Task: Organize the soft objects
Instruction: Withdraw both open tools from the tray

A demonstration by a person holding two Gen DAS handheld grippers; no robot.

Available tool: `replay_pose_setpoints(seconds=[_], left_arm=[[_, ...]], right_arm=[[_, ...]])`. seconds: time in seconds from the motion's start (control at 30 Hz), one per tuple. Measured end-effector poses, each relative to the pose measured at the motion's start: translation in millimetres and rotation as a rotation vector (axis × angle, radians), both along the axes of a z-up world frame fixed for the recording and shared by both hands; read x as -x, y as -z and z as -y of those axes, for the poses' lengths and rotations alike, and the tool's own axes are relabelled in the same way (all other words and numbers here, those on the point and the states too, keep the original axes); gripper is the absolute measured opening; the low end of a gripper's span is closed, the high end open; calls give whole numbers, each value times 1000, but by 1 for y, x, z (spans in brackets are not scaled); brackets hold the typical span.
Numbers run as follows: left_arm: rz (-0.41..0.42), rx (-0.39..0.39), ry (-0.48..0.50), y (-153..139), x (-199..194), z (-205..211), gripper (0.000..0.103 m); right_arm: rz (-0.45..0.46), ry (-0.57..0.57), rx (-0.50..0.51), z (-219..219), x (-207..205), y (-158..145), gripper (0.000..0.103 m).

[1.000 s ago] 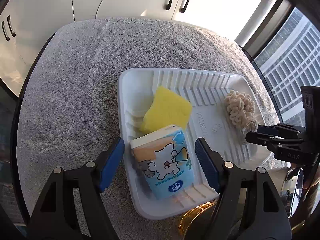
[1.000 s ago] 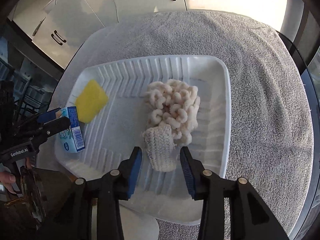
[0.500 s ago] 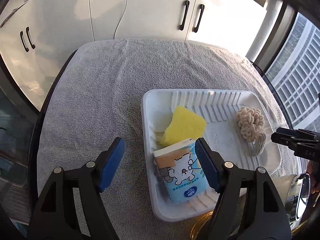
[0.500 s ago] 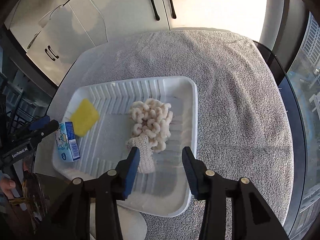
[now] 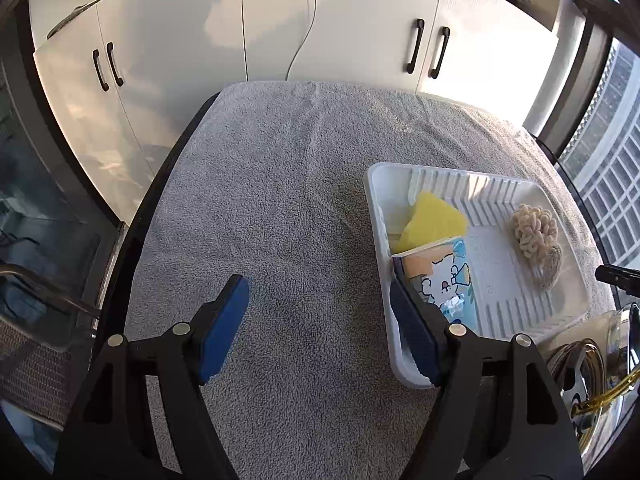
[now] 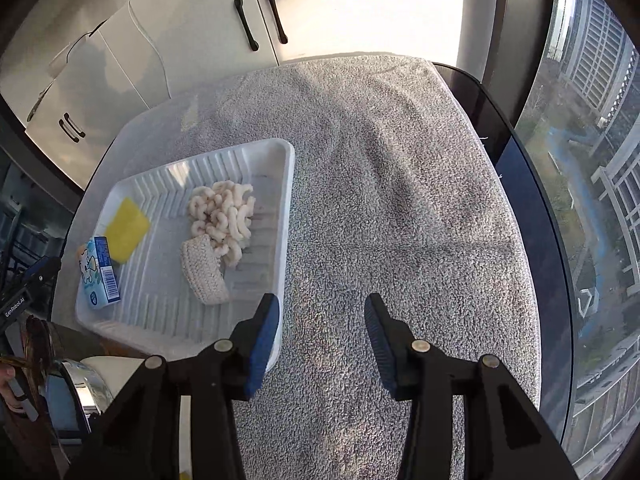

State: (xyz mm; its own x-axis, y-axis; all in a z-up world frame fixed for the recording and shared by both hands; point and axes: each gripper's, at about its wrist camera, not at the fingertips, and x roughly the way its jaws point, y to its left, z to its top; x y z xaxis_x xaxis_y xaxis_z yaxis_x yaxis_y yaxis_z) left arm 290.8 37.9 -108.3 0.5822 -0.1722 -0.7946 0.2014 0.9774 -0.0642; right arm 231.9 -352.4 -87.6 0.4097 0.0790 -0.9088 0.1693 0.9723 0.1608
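Three light, squashy things in the white tray [image 6: 286, 200]: yellow sponge [image 6: 126, 228], tissue pack [image 6: 98, 276], knitted scrubber [image 6: 220, 220]. Best pinched gently across the middle. Left gripper [image 5: 316, 326] and right gripper [image 6: 320, 340] with jaws apart, empty.

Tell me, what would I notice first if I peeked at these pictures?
Probably the white tray on the grey towel, holding a bright yellow sponge, a cartoon tissue pack beside it, and a curly cream scrubber nearer the tray's other end. Both blue-padded grippers hang over bare towel, holding nothing.
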Motion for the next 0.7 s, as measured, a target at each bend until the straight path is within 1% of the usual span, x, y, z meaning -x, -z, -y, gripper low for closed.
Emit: replay_pose_setpoints(seconds=[0.03, 0.07, 0.1, 0.17, 0.23, 0.33, 0.4, 0.57, 0.63, 0.7], left_arm=[[2, 2, -6, 1, 3, -4, 72], [7, 4, -14, 2, 7, -7, 72], [13, 4, -22, 2, 12, -11, 72], [22, 6, -36, 3, 21, -17, 72], [30, 14, -44, 4, 30, -22, 72], [48, 16, -59, 6, 47, -29, 72], [58, 13, -70, 7, 57, -34, 72], [65, 7, -89, 12, 82, -45, 72], [82, -4, -95, 11, 94, -47, 72], [102, 1, -92, 10, 108, -50, 72]], right_arm=[[2, 8, 2, 3, 5, 0, 49], [3, 16, 8, 5, 10, 0, 54], [1, 26, 19, 7, 15, 1, 65], [0, 48, 54, 8, 25, 1, 73], [8, 59, 81, 10, 37, 1, 73], [15, 77, 87, 10, 54, 0, 75], [25, 88, 75, 10, 66, -1, 80], [33, 99, 84, 6, 94, -3, 81], [32, 103, 103, 4, 105, -3, 82], [34, 101, 116, -1, 116, -3, 83]])
